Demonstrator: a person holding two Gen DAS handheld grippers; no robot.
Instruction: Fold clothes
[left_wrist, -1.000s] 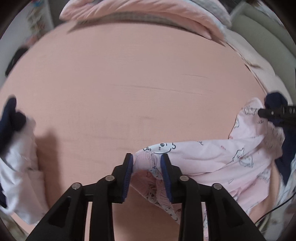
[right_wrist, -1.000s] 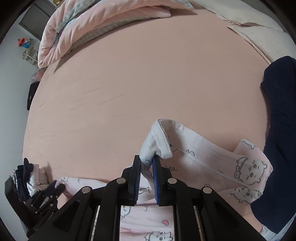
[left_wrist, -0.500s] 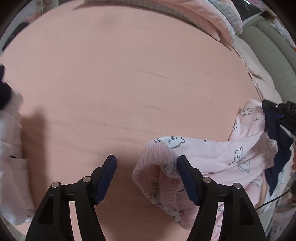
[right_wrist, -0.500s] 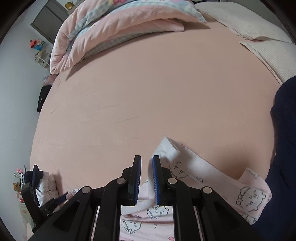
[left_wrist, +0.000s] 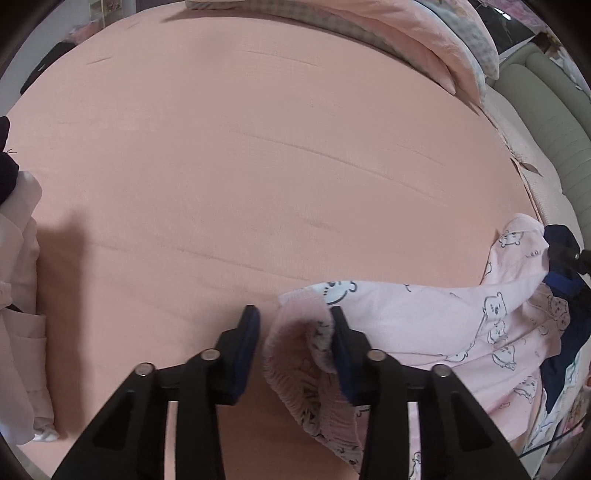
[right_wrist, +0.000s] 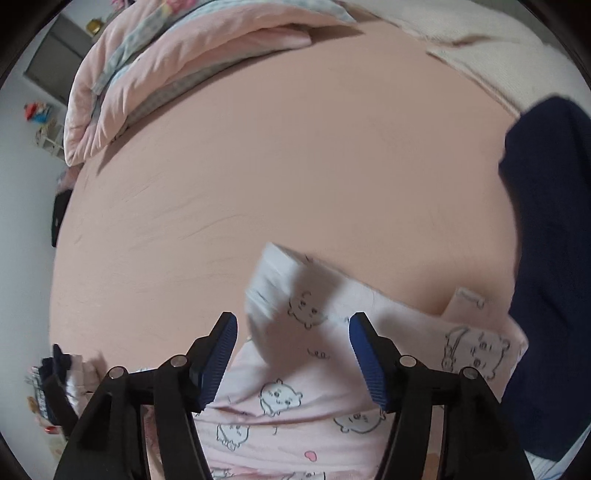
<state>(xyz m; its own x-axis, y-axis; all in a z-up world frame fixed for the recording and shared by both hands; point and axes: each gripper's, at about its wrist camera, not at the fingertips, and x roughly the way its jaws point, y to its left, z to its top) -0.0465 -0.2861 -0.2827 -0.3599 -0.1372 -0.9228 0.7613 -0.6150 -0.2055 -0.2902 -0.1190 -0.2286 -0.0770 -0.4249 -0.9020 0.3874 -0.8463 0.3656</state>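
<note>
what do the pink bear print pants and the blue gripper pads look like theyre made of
Pink bear print pants: soft matte knit, probably cotton jersey; it drapes in loose folds and the waistband is gathered like elastic.
Blue pads: likely rubber or soft plastic, matte, with fine ridges across the face.

Black jaws, blue pads (right_wrist: 218, 360) (ribbed), silver screws (left_wrist: 210, 355)

One pink bear-print pyjama garment (left_wrist: 436, 317), one navy garment (right_wrist: 546, 236), one rolled pink duvet (right_wrist: 177, 62), one pale folded clothes pile (left_wrist: 18, 295), two grippers: left gripper (left_wrist: 293, 334), right gripper (right_wrist: 293, 345).
</note>
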